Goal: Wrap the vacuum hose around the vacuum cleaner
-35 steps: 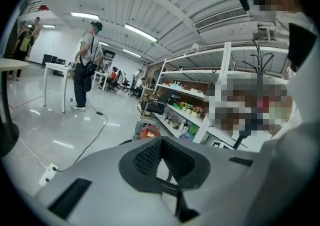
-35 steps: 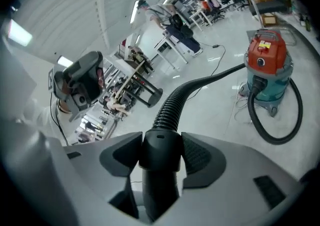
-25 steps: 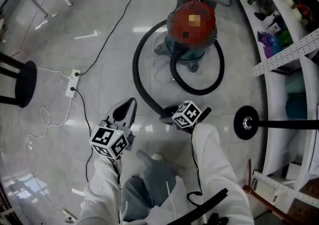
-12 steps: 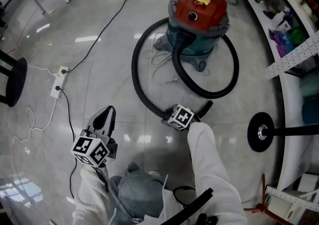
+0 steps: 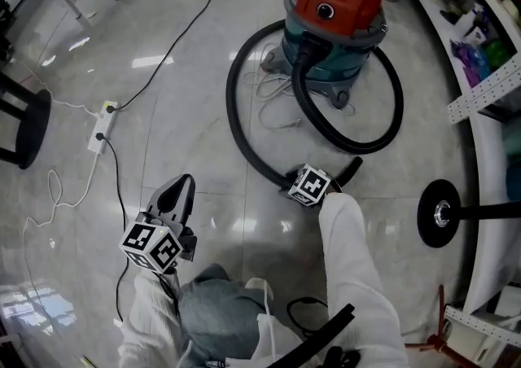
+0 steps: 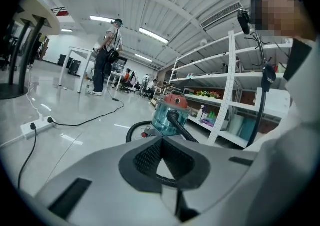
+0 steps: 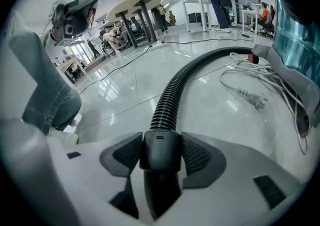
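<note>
The vacuum cleaner has a red top and a teal body and stands on the floor at the upper middle of the head view. Its black ribbed hose lies in wide loops round the front of it. My right gripper is shut on the hose's smooth end cuff; the ribbed hose runs away along the floor from my right gripper. My left gripper is down at the left, apart from the hose. In its own view my left gripper is shut on nothing, and the vacuum cleaner is ahead.
The vacuum's white mains cord lies loose beside it, its plug on the floor. A power strip with black cables is at the left, near a stool base. A post's round base and shelving stand at the right. A person stands far off.
My left gripper has drawn back to the lower left, away from the hose. My right gripper has kept its hold on the cuff, which now lies a little farther right of the left gripper.
</note>
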A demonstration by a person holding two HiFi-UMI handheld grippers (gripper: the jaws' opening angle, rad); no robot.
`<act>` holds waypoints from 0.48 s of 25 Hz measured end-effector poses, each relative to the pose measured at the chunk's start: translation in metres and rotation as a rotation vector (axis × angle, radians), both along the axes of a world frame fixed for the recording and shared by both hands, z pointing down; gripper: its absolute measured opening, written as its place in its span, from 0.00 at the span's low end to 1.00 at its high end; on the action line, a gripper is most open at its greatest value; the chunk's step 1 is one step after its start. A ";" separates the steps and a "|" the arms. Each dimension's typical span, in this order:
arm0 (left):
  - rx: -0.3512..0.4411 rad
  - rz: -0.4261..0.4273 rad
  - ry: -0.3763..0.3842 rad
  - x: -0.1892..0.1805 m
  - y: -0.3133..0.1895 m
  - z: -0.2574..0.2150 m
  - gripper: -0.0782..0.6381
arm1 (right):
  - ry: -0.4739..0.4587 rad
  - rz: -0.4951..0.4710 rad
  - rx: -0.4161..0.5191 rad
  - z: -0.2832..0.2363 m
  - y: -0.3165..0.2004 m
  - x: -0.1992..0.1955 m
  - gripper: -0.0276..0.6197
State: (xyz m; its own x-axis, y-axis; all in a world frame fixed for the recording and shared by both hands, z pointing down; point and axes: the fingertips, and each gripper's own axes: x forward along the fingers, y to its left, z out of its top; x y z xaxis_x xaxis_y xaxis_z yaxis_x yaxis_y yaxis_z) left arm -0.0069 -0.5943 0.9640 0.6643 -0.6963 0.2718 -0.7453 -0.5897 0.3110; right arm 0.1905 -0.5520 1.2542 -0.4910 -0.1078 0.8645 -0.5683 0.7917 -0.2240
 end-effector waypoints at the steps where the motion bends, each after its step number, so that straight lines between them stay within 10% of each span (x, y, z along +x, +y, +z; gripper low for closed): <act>1: -0.005 0.001 0.003 0.001 0.000 0.003 0.11 | 0.013 0.004 0.001 0.002 0.001 0.001 0.42; 12: -0.073 0.041 0.096 0.028 0.037 -0.004 0.11 | 0.125 0.295 0.174 -0.044 0.001 0.044 0.45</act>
